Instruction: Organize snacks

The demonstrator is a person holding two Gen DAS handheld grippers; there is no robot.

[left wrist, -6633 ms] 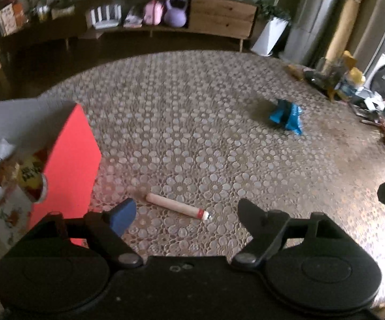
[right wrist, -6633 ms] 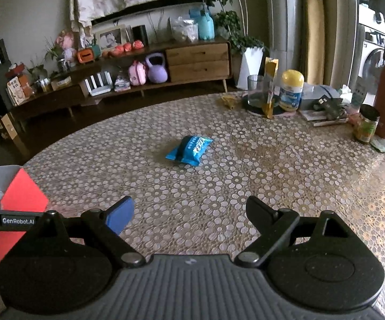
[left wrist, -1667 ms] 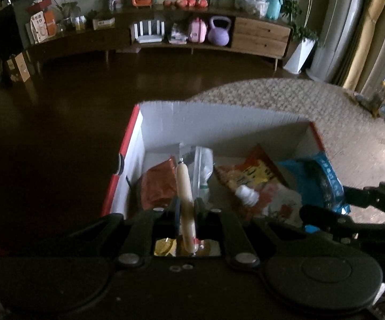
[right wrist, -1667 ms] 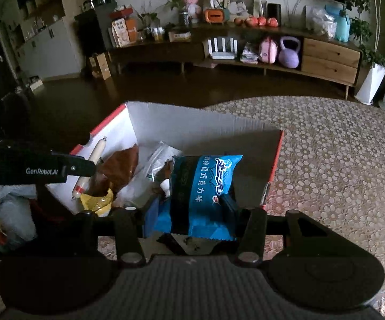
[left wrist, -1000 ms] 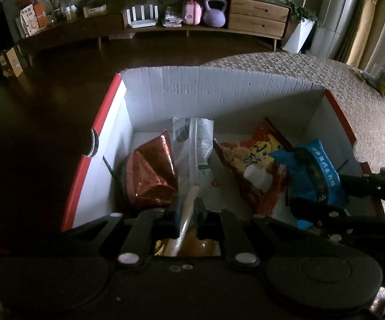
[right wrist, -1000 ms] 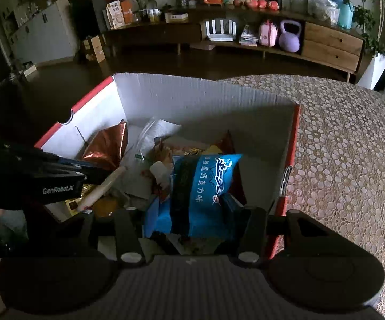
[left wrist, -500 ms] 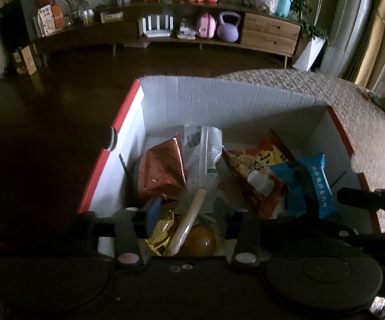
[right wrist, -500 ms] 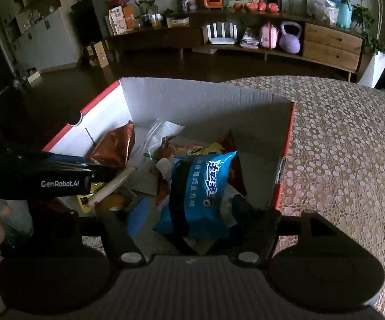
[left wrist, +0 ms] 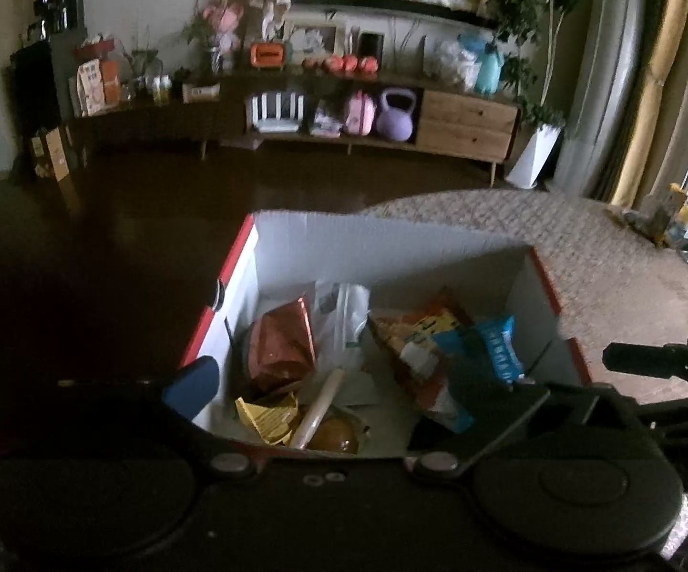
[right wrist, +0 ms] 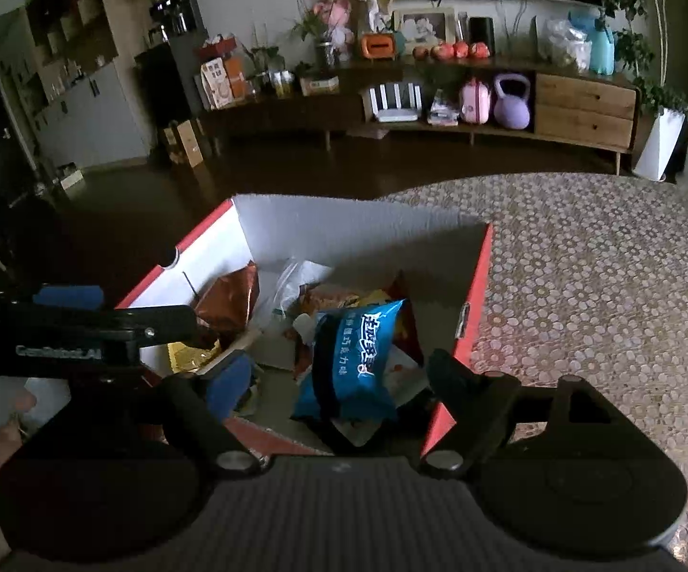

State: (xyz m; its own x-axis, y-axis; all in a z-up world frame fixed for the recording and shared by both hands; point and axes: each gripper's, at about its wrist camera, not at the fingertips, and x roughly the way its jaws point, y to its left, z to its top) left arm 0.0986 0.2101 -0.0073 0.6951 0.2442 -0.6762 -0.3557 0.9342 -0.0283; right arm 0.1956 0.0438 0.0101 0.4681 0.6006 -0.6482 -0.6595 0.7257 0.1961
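both claws opening, released: one sausage (left wrist: 317,409), one blue packet (right wrist: 355,360).

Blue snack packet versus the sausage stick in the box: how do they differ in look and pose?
The blue snack packet is flat, wide and printed; the sausage stick is thin, pale and cylindrical. The packet lies toward the box's right side, the stick leans near its left front. Neither is gripped.

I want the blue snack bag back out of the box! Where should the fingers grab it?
Probably the blue snack bag's puffy middle, coming from above. It leans on the other packets in the box, its flat face up, with room either side.
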